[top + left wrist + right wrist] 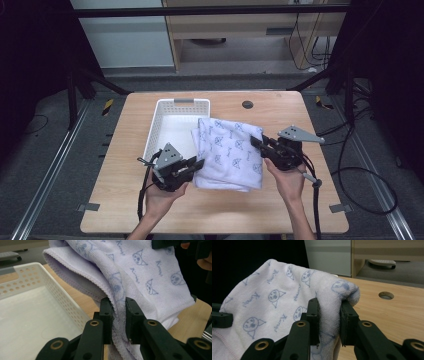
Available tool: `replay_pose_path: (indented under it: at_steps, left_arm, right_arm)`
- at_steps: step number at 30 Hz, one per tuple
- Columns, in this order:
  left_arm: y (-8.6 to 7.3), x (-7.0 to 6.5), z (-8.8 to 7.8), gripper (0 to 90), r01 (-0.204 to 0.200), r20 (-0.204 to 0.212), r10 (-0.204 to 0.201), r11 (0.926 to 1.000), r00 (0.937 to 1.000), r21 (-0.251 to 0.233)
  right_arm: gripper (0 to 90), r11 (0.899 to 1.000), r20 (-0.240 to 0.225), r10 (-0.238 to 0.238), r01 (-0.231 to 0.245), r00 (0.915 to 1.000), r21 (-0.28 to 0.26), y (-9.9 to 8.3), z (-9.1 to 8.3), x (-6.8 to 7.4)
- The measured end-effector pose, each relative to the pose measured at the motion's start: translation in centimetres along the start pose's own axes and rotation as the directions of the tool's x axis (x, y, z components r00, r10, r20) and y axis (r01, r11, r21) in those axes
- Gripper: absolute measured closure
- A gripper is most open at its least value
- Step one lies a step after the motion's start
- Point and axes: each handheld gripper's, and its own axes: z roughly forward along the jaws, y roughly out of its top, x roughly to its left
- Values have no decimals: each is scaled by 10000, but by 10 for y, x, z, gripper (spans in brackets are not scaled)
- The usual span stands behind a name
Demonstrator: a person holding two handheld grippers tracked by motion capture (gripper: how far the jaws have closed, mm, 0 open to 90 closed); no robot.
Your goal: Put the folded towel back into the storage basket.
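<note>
Both grippers were clamped on the folded towel [229,152]: the left gripper [196,165] pinched its left edge, the right gripper [257,143] its right edge. The towel hung between them, its far corner over the white basket [165,111], which lay just beside the left gripper. A round hole [247,105] marked the table [125,150] beyond.

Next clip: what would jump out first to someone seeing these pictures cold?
The folded white towel with blue cat faces, at the middle of the wooden table, draws the eye first. It is pinched from both sides: the left tool clamps its near-left edge, the right tool its right edge. Next comes the white perforated basket just left of it, with one towel corner over its rim.
</note>
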Motion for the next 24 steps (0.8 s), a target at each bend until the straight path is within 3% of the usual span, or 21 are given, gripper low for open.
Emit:
replay_pose_path:
  at_steps: [14,24]
  left_arm:
    - [7,26,-19,773,375,-440,-394,9984,9983,-432]
    - [10,48,-34,774,729,-873,-793,9946,9930,-744]
  right_arm:
    - [735,9990,27,-426,426,9991,-143,26,26,24]
    - [735,9973,-81,-700,698,9975,-229,44,47,39]
